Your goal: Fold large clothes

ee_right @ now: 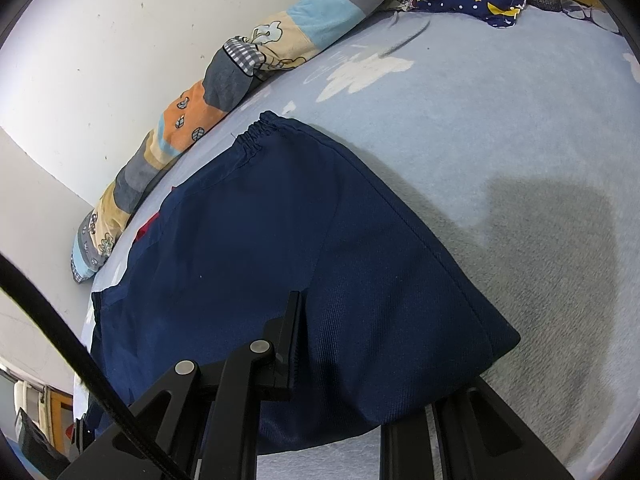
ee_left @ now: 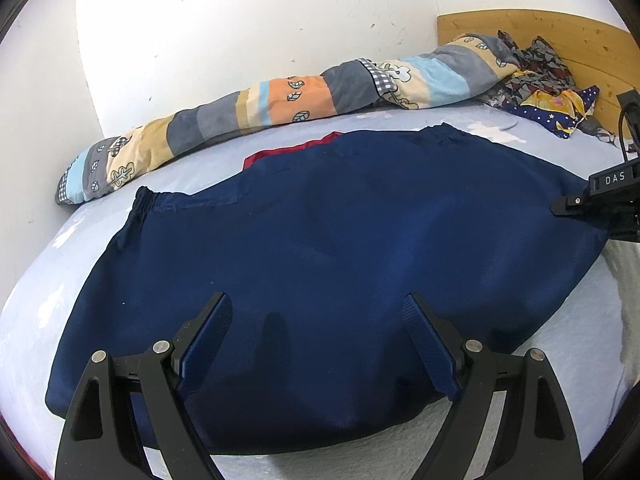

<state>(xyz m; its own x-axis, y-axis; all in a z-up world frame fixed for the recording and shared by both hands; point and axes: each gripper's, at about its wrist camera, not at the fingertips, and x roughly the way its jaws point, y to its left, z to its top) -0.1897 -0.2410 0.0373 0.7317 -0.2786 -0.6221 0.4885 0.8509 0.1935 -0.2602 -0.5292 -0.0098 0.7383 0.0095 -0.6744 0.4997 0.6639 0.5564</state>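
Navy garment (ee_left: 320, 248) with elasticated cuffs lies flat on the pale blue bed (ee_left: 560, 340); left claw (ee_left: 316, 312) spread at 6 o'clock; right claw (ee_right: 320, 320) pinching its 3 o'clock edge.

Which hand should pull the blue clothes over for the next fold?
Probably the right. The right hand-held gripper looks already shut on a fold of the navy garment, so it could lift now. The left hand-held gripper hangs wide open above the cloth, holding nothing.

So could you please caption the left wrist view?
Open left gripper over navy garment on the bed.
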